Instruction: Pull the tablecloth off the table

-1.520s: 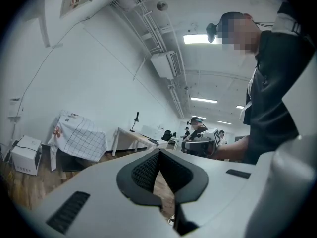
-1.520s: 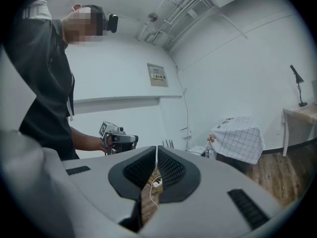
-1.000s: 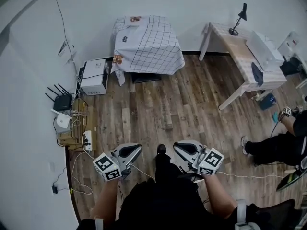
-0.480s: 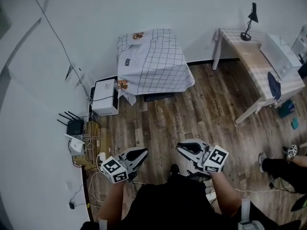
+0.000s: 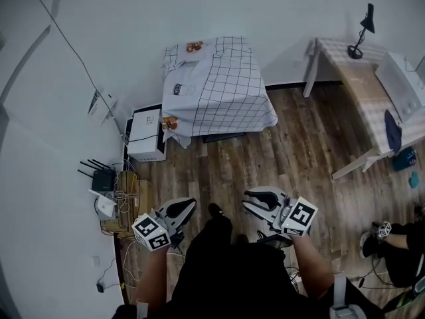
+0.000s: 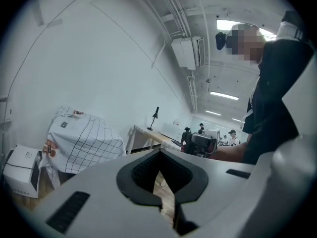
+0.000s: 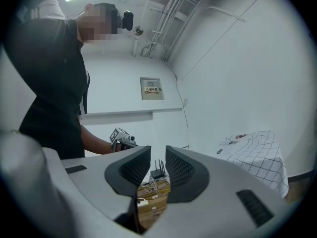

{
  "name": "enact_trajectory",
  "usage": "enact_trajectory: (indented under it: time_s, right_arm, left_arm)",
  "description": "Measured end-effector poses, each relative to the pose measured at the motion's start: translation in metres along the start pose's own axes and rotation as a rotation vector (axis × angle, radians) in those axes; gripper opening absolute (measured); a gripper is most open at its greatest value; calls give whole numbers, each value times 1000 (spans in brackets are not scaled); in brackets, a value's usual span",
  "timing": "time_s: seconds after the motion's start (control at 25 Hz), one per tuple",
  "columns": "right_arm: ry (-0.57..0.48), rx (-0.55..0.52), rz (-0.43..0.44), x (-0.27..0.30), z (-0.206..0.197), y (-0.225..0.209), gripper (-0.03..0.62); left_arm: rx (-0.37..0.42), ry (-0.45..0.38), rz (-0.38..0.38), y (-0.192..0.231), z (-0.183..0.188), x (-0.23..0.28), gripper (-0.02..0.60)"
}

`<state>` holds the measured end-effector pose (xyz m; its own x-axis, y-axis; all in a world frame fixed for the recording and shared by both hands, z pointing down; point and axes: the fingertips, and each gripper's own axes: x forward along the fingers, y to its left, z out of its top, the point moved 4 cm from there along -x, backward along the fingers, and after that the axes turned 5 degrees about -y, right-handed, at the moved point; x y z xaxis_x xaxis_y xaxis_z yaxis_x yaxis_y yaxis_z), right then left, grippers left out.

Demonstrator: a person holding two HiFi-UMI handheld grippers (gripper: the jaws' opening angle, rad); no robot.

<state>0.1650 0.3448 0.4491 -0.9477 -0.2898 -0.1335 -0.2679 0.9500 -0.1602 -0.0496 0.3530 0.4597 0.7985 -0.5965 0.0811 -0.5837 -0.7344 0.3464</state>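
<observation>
A white tablecloth [image 5: 216, 85] with a black grid drapes over a small table against the far wall. It also shows in the left gripper view [image 6: 81, 143] and the right gripper view [image 7: 257, 157]. Both grippers are held close to my body, well short of the cloth. My left gripper [image 5: 184, 207] [image 6: 161, 155] is shut with nothing in it. On my right gripper [image 5: 248, 197] [image 7: 157, 155] the jaws are opening, and a narrow gap shows between the pads with nothing in it. Each gripper appears in the other's view: the right gripper [image 6: 200, 144], the left gripper [image 7: 121, 139].
A white box [image 5: 146, 135] stands on the floor left of the table. A router [image 5: 103, 178] and cables lie by the left wall. A wooden desk [image 5: 372, 92] with a black lamp [image 5: 362, 32] stands at the right. A seated person's legs [image 5: 392, 244] show at lower right.
The covered table now sits lower and nearer in the head view, and the desk has slid right. Both grippers stay by my body.
</observation>
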Motion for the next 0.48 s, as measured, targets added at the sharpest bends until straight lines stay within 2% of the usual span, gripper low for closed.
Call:
enact_trajectory:
  time_s: [0.24, 0.36, 0.48]
  right_arm:
    - [52, 4, -63, 32, -4, -79, 93]
    - [65, 0, -72, 64, 10, -127, 114]
    - [90, -29, -71, 102, 29, -174, 124]
  left_arm:
    - [-5, -62, -33, 82, 33, 45, 12]
    - [-11, -117, -44, 135, 64, 70, 12]
    - [6, -137, -66, 186, 90, 92, 12]
